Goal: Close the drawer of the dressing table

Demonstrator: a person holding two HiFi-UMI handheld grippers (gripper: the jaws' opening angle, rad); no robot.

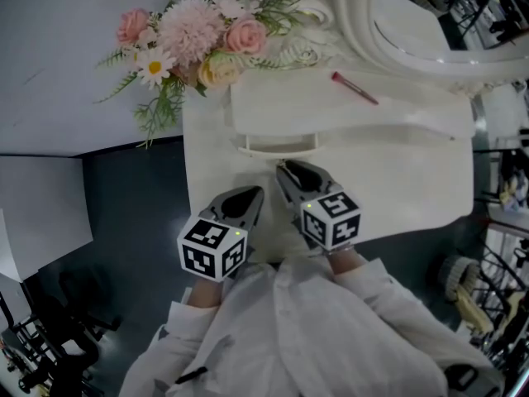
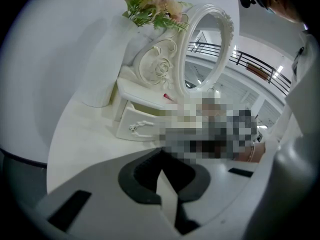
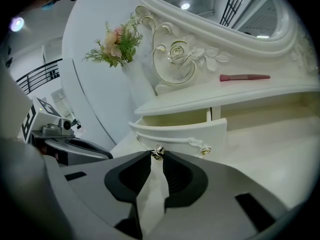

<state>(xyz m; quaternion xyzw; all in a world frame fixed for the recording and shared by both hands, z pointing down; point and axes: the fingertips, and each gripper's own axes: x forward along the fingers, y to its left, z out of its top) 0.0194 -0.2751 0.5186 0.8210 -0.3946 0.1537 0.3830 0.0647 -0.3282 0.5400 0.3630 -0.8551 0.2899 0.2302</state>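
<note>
At the bottom of the head view the person's white sleeves (image 1: 331,321) lead up to both grippers at frame centre. The left gripper (image 1: 250,198) hovers below and left of the drawer, over the white tabletop (image 1: 207,164). In the left gripper view its jaws are together with nothing between them. The right gripper (image 1: 287,172) is at the drawer front. In the right gripper view its fingers are closed to a narrow gap, pinching the small metal knob (image 3: 158,152) at their tips. The drawer (image 3: 186,128) stands partway out of the dressing table (image 3: 235,91), its cream inside showing under the shelf. On that shelf, toward the upper right, lies a pink stick (image 3: 245,77). Behind it rises the oval mirror (image 3: 220,14), with flowers (image 3: 116,45) at upper left.
</note>
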